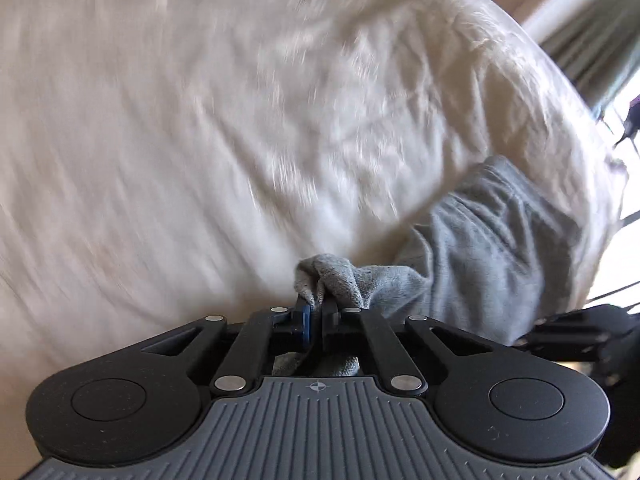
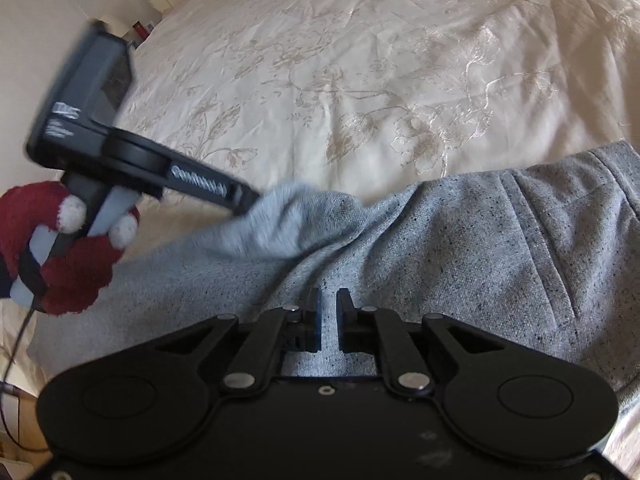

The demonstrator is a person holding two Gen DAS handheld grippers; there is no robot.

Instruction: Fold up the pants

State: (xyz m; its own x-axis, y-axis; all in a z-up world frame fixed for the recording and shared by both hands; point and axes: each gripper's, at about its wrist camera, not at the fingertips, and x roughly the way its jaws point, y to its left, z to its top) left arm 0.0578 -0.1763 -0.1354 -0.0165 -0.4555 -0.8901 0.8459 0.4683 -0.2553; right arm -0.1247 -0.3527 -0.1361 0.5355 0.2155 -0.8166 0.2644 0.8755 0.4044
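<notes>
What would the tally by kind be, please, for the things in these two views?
Grey pants: 1
Cream bedspread: 1
Grippers: 2, the left gripper and the right gripper
Red glove: 1
Total: 5

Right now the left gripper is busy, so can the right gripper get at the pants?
Probably yes: the right gripper hangs open just over the pants, nothing between, while the left gripper pinches a bunch.
</notes>
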